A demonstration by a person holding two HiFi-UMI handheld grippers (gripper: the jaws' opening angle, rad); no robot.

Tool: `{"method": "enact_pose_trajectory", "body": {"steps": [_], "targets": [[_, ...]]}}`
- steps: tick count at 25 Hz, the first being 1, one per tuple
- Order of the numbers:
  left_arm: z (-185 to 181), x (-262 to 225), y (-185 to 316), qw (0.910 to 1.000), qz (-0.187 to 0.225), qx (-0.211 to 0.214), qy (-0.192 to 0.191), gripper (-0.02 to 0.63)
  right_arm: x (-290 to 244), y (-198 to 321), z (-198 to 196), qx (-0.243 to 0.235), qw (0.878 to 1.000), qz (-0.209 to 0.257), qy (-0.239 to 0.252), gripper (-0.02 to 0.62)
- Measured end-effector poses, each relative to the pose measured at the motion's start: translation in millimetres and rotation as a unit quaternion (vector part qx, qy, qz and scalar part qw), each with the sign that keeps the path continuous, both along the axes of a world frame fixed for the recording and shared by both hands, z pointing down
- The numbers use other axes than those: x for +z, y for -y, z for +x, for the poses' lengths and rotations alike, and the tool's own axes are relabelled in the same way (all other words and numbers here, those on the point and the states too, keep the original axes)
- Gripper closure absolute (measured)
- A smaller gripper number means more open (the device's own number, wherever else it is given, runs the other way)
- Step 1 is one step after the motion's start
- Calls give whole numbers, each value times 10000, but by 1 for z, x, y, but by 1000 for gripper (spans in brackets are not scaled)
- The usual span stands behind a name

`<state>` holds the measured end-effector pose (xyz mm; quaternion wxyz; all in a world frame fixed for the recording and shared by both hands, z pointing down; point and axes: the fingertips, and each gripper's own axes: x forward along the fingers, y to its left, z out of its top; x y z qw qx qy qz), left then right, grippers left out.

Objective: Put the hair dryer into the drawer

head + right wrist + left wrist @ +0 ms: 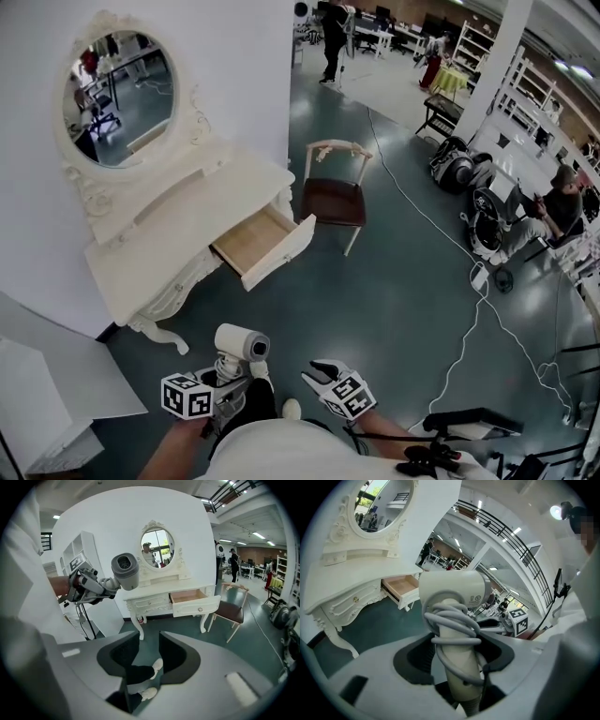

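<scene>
A white hair dryer [242, 342] with its grey cord wound round the handle stands upright in my left gripper [228, 373], low in the head view. In the left gripper view the jaws are shut on the handle [457, 656], and the dryer's barrel [454, 592] lies across above them. The pull-out drawer [262, 246] of the white dressing table [178, 225] stands open and shows a bare wooden bottom, some way ahead of both grippers. My right gripper [319, 370] is beside the left one, open, with only floor and shoes between its jaws [149, 656].
A wooden chair [333, 197] with a dark seat stands just right of the drawer. An oval mirror [117, 84] tops the table. White boards [56, 375] lean at the left. A white cable [441, 234] runs over the green floor; a person [553, 202] sits at the far right.
</scene>
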<state>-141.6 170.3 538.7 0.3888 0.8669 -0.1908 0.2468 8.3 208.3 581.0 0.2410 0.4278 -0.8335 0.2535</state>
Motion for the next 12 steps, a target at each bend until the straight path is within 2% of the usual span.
{"method": "enact_pose_trajectory", "body": {"steps": [6, 12], "targets": [[25, 7, 74, 9994, 80, 346, 36, 342, -8, 63, 23, 310, 9995, 4, -57, 463], [53, 7, 155, 9980, 225, 582, -91, 342, -28, 135, 50, 505, 9979, 160, -367, 465]]}}
